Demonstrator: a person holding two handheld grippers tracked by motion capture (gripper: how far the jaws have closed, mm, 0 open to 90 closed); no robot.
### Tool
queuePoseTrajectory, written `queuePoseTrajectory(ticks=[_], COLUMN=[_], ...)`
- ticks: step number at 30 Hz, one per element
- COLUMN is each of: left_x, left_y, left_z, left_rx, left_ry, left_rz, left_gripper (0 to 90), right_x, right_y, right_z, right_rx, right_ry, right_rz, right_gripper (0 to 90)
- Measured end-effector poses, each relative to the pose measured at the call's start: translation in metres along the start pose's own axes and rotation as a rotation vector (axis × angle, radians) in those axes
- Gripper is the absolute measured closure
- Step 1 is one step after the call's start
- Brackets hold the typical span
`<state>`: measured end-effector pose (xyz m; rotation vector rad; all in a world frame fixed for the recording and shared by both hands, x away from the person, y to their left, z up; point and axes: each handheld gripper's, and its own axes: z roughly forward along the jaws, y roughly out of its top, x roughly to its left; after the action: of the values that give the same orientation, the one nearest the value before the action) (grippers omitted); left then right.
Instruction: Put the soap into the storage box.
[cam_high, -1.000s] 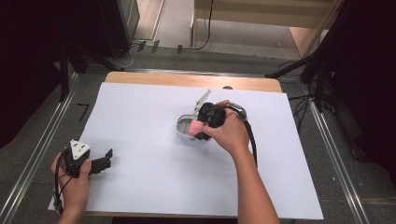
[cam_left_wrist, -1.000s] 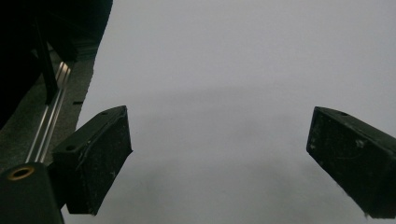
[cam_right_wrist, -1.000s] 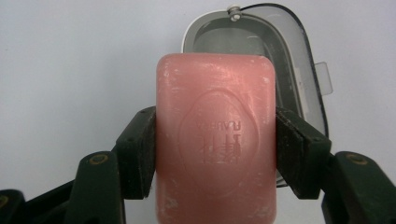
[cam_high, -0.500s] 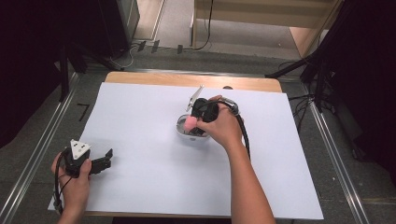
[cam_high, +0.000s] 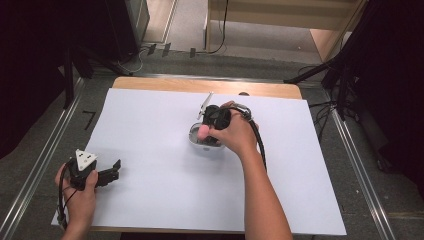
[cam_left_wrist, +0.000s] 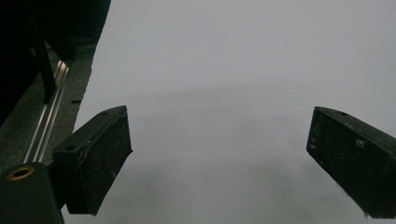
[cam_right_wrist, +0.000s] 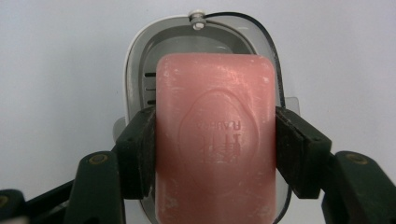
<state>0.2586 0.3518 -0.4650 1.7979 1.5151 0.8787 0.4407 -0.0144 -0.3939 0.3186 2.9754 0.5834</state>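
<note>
Left hand-held gripper (cam_high: 112, 172) sat low at the near-left corner of the bench, jaws spread wide with nothing between them; in the left gripper view, bare white sheet (cam_left_wrist: 233, 70) ran out ahead of both jaws, and the sheet's left edge met a metal rail (cam_left_wrist: 46, 116) close beside the left jaw. Little room on that side; free sheet forward and to the right.

Right hand-held gripper (cam_right_wrist: 215, 140) stood near mid-bench, jaws clamped on the 2 long sides of a pink soap bar (cam_right_wrist: 215, 140). The bar was over a grey soap dish (cam_right_wrist: 135, 60) with a white rim; whether the bar touched the dish could not be told. Slots showed in the dish floor at the bar's left.

In the high view the dish (cam_high: 196, 140) was ringed by open white sheet, well apart from every edge. Beyond it, a strip of wooden bench (cam_high: 150, 84) marked the far edge.
</note>
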Motion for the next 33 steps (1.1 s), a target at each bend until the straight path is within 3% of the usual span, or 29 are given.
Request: queuePoseTrajectory(ticks=[2, 5, 7, 13, 19, 20, 22, 23, 25, 28, 33], left_x=[0.000, 0.000, 0.000, 0.000, 0.000, 0.000, 0.000, 0.000, 0.000, 0.000, -0.001], left_y=[0.000, 0.000, 0.000, 0.000, 0.000, 0.000, 0.000, 0.000, 0.000, 0.000, 0.000], left_z=[0.000, 0.000, 0.000, 0.000, 0.000, 0.000, 0.000, 0.000, 0.000, 0.000, 0.000], left_rx=[0.000, 0.000, 0.000, 0.001, 0.000, -0.001, -0.001, 0.000, 0.000, 0.000, 0.001], left_ry=[0.000, 0.001, 0.001, 0.001, 0.001, 0.001, 0.001, 0.001, 0.001, 0.002, 0.005], left_rz=[0.000, -0.001, 0.000, 0.001, 0.001, 0.001, 0.002, 0.003, 0.002, 0.002, 0.004], left_gripper=[7.1, 7.1, 7.1, 7.1, 7.1, 7.1, 7.1, 7.1, 7.1, 7.1, 7.1], right_x=[0.000, 0.000, -0.001, 0.000, 0.004, 0.004, 0.005, 0.005, 0.006, 0.009, 0.013], right_y=[0.000, 0.000, 0.000, -0.011, -0.028, -0.031, -0.039, -0.043, -0.051, -0.064, -0.082], right_z=[0.000, -0.004, -0.010, -0.023, -0.031, -0.032, -0.034, -0.035, -0.037, -0.040, -0.042], right_rx=[0.006, -0.051, -0.081, -0.111, -0.150, -0.152, -0.174, -0.191, -0.215, -0.252, -0.258], right_ry=[0.003, 0.012, -0.028, -0.045, -0.094, -0.084, -0.050, -0.030, -0.074, -0.079, -0.094], right_rz=[0.010, 0.035, 0.046, 0.101, 0.174, 0.185, 0.195, 0.196, 0.207, 0.223, 0.245], right_gripper=[38.4, 34.5, 29.0, 22.4, 5.2, 5.5, 18.0, 17.0, 11.7, 11.8, 9.1])
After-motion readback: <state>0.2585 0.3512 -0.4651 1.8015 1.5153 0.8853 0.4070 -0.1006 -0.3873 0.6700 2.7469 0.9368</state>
